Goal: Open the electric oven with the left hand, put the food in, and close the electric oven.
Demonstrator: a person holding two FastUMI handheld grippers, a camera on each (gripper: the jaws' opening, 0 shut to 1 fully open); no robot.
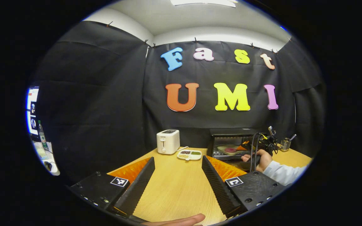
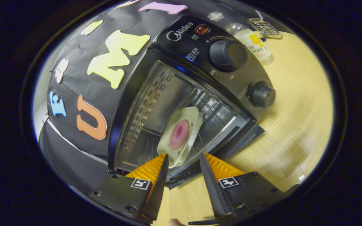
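Right tool point(image 2: 182, 163) open, toaster point(image 1: 168, 141), bottle point(image 2: 252, 40) nearby

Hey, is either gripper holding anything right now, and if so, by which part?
Nothing is held. The right gripper is open just short of the plate resting inside the oven; the left gripper is open over the table.
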